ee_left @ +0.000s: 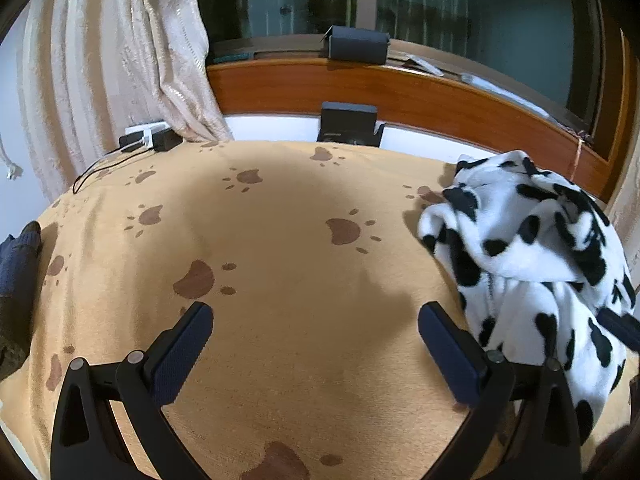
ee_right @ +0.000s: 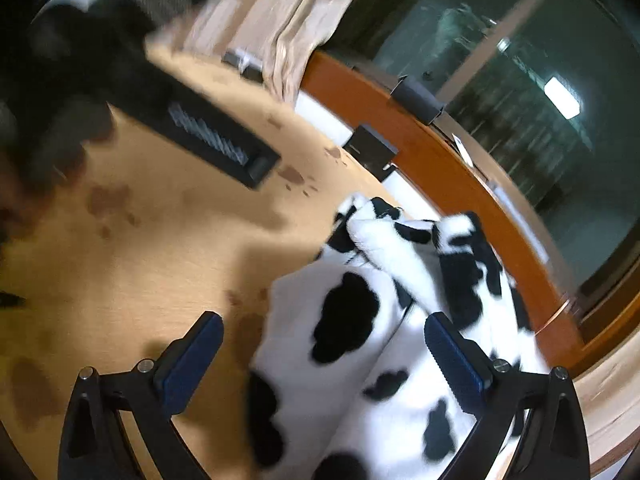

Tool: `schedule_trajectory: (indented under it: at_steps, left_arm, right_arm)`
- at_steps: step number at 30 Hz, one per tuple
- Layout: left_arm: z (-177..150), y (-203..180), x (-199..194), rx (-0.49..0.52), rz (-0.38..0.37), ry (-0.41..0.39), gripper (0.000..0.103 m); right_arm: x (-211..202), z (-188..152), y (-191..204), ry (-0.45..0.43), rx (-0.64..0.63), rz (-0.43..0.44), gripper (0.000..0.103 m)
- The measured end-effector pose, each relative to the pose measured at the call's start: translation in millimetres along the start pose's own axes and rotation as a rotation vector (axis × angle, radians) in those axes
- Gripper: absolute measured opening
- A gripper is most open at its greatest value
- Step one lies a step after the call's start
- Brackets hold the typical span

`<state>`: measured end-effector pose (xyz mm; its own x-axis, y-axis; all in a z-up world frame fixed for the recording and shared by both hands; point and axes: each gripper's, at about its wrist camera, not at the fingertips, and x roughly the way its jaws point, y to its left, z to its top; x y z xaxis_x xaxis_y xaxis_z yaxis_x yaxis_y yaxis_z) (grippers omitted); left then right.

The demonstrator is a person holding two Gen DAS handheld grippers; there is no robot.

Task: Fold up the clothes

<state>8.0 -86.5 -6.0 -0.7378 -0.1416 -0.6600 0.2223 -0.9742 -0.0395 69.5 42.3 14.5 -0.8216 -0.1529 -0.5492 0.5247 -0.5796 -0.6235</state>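
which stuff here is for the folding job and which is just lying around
For the job: cow-print fleece garment, crumpled on the paw-print blanket; left gripper and right gripper, both open.

Lying about: chargers with cables, dark box on the sill, curtain, navy cloth.

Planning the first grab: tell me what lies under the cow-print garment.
The cow-print garment lies bunched on the tan paw-print blanket, which shows all around it. Its folds cover whatever is directly beneath, so nothing else can be confirmed there. Both grippers, left and right, are open.
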Motion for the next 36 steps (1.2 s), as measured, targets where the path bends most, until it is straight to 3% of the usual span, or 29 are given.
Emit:
schedule_trajectory:
  at_steps: [3, 4, 5, 6, 9, 14, 17, 20, 21, 23, 26, 29, 31, 36]
  left_arm:
    - [-0.5, 0.8, 4.0, -0.002, 0.000, 0.015, 0.103]
    - [-0.8, 0.6, 5.0, -0.001, 0.000, 0.019, 0.103]
    - [-1.1, 0.1, 6.0, 0.000, -0.001, 0.023, 0.103]
    - [-1.3, -0.5, 6.9, 0.002, -0.002, 0.027, 0.103]
    - [-1.8, -2.5, 10.4, 0.006, -0.007, 0.043, 0.103]
    - [-3.7, -6.6, 16.1, 0.018, -0.018, 0.059, 0.103]
    - [-4.3, -10.5, 16.9, 0.032, -0.036, 0.054, 0.103]
    - [-5.7, -19.2, 14.5, 0.070, -0.079, 0.040, 0.103]
    - [-5.1, -24.2, 14.0, 0.051, -0.047, 0.034, 0.103]
    - [-0.9, -36.8, 13.8, 0.098, -0.076, 0.037, 0.103]
    - [11.5, -56.4, 16.1, 0.159, -0.169, 0.059, 0.103]
    - [28.4, -80.5, 22.3, 0.193, -0.312, 0.078, 0.103]
    - [36.7, -101.2, 25.6, 0.234, -0.370, 0.042, 0.103]
    - [43.0, -148.1, 40.5, 0.427, -0.378, -0.064, 0.103]
  right_arm:
    - [37.3, 0.8, -7.1, 0.087, -0.036, -0.038, 0.071]
    - [48.9, -1.4, -12.4, 0.116, -0.033, -0.040, 0.053]
    - [58.2, -3.3, -18.7, 0.139, -0.027, -0.046, 0.029]
    - [57.4, -4.3, -29.9, 0.128, -0.001, -0.068, 0.020]
    - [53.8, -6.6, -63.0, 0.093, 0.075, -0.137, 0.015]
    - [-7.9, 12.6, -133.9, -0.105, 0.231, -0.362, 0.013]
    - [-29.8, 15.7, -176.3, -0.150, 0.312, -0.443, 0.013]
    - [-32.8, 4.7, -214.8, -0.158, 0.410, -0.468, 0.013]
    - [-33.2, -0.7, -225.2, -0.160, 0.448, -0.467, 0.013]
    - [-32.2, -12.3, -242.3, -0.167, 0.519, -0.458, 0.013]
    - [-38.9, -33.8, -255.7, -0.181, 0.586, -0.462, 0.013]
    - [-49.4, -51.2, -263.1, -0.194, 0.620, -0.467, 0.013]
    - [-54.1, -62.4, -269.5, -0.205, 0.645, -0.471, 0.013]
    - [-61.8, -77.5, -282.2, -0.229, 0.708, -0.464, 0.013]
